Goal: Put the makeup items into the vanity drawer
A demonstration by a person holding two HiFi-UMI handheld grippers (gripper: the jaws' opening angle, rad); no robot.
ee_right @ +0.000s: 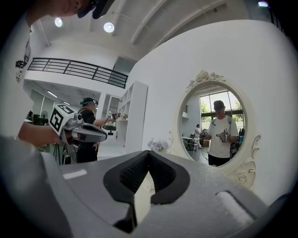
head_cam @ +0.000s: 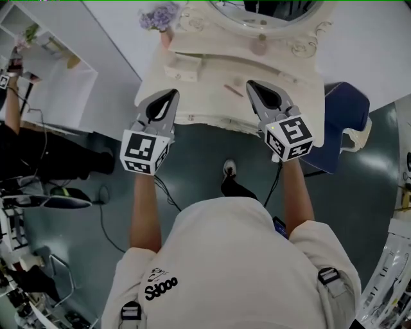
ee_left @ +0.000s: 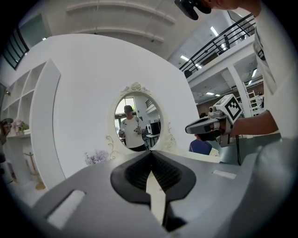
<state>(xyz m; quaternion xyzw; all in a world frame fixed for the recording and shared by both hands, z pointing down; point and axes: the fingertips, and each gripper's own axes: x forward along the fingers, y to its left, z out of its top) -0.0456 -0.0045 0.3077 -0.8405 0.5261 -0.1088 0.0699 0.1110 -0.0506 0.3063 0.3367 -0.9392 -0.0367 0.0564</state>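
We've got left gripper (head_cam: 172, 94) and right gripper (head_cam: 252, 84) both with fingers clenched, empty. Pink makeup stick (head_cam: 233, 90) lies on the counter (head_cam: 212, 74) just inward of our right fingers, slanted crosswise. Right hand's nearer.

Two grippers: left gripper (head_cam: 171, 95), right gripper (head_cam: 252, 85). One vanity (head_cam: 200, 97), one mirror (head_cam: 270, 11), one flower bunch (head_cam: 159, 16), one box (head_cam: 183, 67), one bottle (head_cam: 259, 45), one pink stick (head_cam: 233, 90). One blue chair (head_cam: 345, 125). Two people: wearer (head_cam: 237, 257), bystander (head_cam: 38, 157).
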